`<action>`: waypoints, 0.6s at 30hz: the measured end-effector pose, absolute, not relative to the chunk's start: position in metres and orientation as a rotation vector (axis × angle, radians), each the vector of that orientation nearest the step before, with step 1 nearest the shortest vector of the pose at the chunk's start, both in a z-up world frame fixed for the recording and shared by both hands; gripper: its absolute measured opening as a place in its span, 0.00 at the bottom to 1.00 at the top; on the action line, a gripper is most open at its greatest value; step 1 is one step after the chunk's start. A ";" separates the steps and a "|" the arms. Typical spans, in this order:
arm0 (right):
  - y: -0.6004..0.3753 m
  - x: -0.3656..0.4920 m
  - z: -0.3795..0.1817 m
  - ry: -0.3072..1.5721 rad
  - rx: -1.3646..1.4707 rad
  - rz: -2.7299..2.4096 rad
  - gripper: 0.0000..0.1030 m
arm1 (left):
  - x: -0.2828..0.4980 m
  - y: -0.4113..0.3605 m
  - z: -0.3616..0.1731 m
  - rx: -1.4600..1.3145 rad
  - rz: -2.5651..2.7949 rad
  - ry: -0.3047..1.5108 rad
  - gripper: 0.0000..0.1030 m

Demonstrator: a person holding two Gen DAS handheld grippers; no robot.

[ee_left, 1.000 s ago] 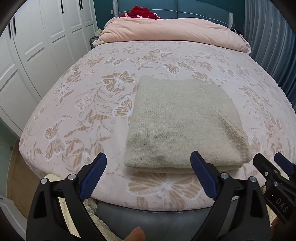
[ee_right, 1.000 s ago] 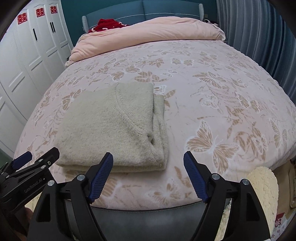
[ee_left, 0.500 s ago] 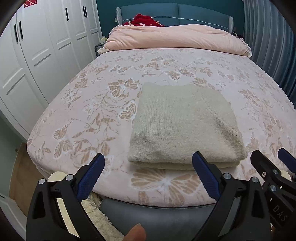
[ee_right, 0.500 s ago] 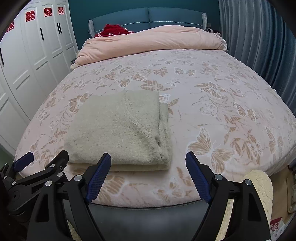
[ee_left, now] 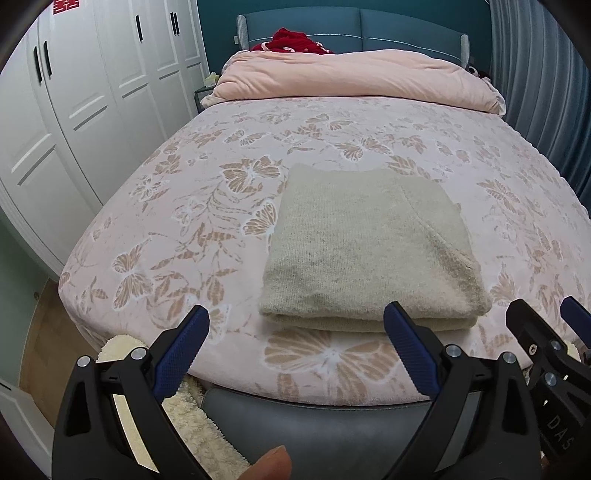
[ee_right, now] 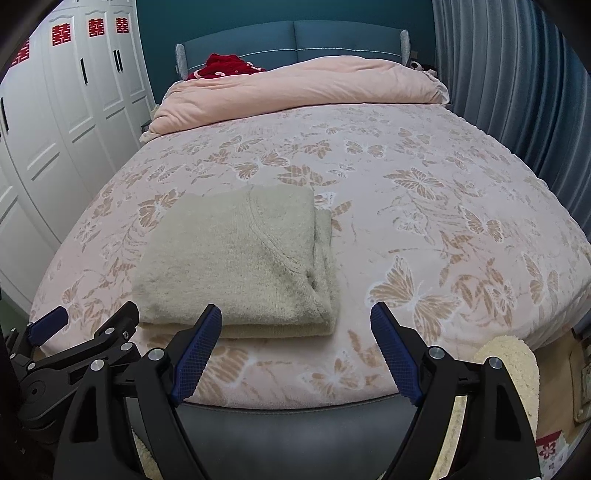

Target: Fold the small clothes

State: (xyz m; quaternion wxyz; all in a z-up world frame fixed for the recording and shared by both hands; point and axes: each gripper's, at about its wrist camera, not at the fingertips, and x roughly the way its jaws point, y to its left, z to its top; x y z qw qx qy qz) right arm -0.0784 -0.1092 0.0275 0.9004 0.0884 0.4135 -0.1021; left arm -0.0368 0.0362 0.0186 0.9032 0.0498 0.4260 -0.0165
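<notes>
jaws wide apart on left hand-held gripper (ee_left: 295,347) and right hand-held gripper (ee_right: 295,345), both empty, short of folded sweater (ee_left: 369,251).

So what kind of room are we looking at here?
A bedroom, almost certainly. There is a large bed with a butterfly-print cover, a pink duvet bunched at its blue headboard, and white wardrobe doors along one wall. A folded beige sweater lies on the bed.
</notes>
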 end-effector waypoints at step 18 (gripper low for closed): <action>-0.108 -0.079 0.020 0.878 0.200 -0.233 0.79 | -0.035 0.037 0.004 0.113 -0.024 0.908 0.90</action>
